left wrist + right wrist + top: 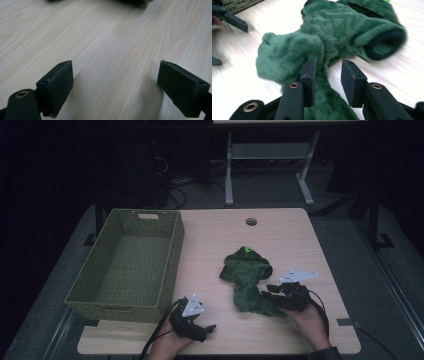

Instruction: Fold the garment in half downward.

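— Where's the green plush garment (247, 280)?

— Crumpled on the worktop (280, 235), right of the middle, with a small bright green tag at its far end. Its near end lies at the right tongs (272, 292).

— Are those tongs gripping it?

— No. In the right gripper view the jaws stand partly apart with a fold of the plush (322, 82) between them, touching the left pad only; the gap beside the other pad is bare.

— And the left tongs (207, 329)?

— Wide open, low over bare wood near the front edge, well apart from the garment.

— Anything else?

— A woven green basket (170, 265) at the left edge.
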Motion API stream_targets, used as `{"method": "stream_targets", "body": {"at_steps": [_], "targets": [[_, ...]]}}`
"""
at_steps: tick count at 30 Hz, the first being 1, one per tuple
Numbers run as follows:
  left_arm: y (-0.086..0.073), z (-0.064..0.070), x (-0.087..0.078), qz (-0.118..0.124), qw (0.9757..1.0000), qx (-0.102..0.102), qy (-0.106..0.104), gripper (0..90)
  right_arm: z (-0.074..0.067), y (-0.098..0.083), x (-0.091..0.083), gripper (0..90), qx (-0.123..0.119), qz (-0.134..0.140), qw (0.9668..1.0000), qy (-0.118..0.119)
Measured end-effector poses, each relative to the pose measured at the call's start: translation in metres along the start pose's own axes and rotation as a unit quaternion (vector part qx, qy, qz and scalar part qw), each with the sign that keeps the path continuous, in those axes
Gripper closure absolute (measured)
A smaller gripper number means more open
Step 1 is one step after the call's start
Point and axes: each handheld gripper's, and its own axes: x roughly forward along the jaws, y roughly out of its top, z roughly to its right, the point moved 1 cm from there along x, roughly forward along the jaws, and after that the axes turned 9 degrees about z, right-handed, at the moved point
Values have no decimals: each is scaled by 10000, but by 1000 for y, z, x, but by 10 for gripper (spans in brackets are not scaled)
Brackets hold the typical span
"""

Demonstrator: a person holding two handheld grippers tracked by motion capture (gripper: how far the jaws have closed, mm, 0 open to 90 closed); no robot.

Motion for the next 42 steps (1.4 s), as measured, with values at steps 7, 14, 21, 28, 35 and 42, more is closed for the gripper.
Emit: {"method": "stream_targets", "body": {"at_steps": [7, 14, 21, 28, 35, 42], "targets": [[0, 0, 0, -5, 10000, 7, -8, 128, 11, -13, -23, 576, 73, 49, 9999, -65], [0, -1, 0, -4, 10000, 22, -39, 129, 18, -30, -43, 463, 157, 45, 9998, -110], [0, -1, 1, -4, 10000, 27, -44, 129, 17, -46, -60, 422, 178, 84, 9998, -96], [0, -1, 1, -3, 10000, 26, -44, 129, 14, -65, -66, 419, 254, -83, 9996, -8], [1, -1, 1, -3, 10000, 32, -48, 129, 9, -71, -61, 468, 234, -259, 9993, 131], [1, -2, 1, 4, 10000, 24, -51, 128, 10, -70, -56, 504, 278, -289, 9991, 165]]}}
